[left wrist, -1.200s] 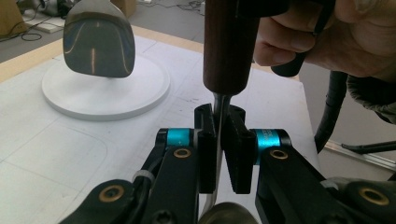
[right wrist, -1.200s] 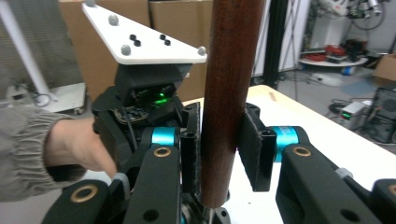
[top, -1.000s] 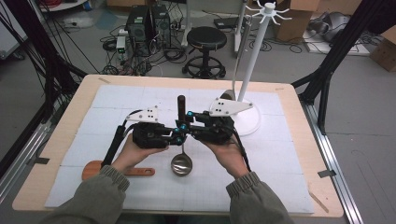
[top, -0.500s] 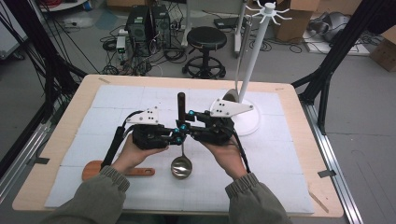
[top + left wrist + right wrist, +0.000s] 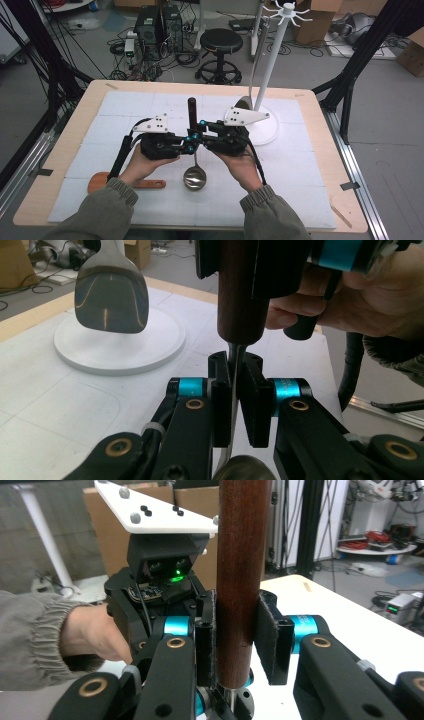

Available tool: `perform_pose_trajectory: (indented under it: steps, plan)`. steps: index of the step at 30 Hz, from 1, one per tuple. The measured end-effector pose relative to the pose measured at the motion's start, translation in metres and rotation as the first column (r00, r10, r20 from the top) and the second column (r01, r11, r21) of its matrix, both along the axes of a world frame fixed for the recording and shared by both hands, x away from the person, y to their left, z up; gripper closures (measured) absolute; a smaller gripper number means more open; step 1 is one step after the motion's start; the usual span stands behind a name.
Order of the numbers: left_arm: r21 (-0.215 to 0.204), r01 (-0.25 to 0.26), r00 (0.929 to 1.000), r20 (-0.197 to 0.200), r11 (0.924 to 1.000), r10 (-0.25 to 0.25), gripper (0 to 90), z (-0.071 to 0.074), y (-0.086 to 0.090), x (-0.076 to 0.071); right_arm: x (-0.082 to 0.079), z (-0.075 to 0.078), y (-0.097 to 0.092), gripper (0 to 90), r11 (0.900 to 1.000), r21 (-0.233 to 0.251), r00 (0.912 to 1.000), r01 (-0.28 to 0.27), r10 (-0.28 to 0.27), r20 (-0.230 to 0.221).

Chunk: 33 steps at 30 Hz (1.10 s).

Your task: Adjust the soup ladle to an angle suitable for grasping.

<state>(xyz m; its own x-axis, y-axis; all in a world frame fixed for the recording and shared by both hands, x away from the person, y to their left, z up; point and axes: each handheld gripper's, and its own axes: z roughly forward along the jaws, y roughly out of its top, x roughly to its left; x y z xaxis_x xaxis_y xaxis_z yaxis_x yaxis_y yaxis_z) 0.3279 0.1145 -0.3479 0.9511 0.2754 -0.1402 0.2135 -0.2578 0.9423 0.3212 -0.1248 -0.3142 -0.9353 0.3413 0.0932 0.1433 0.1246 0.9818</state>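
High view: left tool (image 5: 186,146) clamps the ladle (image 5: 194,176) on its metal shaft, right tool (image 5: 202,131) grips its wooden handle.

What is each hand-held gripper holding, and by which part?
Both hold one ladle: the left hand-held gripper clamps its thin metal shaft, the right hand-held gripper its dark wooden handle.

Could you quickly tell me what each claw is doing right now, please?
Left claw: shut on the ladle's thin metal shaft.
Right claw: shut on the ladle's dark wooden handle.
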Motion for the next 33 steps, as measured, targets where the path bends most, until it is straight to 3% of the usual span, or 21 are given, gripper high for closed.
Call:
perform_pose_trajectory:
  steps: [12,33]
  plan:
    - [0.007,-0.002,1.0000,0.009,1.0000,0.002,74.4,0.004,0.013,-0.003,0.004,0.003,-0.011,73.5,0.9990,0.018,0.9990,-0.040,0.040,-0.018]
    - [0.038,-0.054,0.9984,0.016,0.9978,0.053,61.0,0.003,0.056,-0.018,0.012,0.010,-0.049,73.4,0.9999,-0.005,0.9991,-0.009,0.008,-0.041]
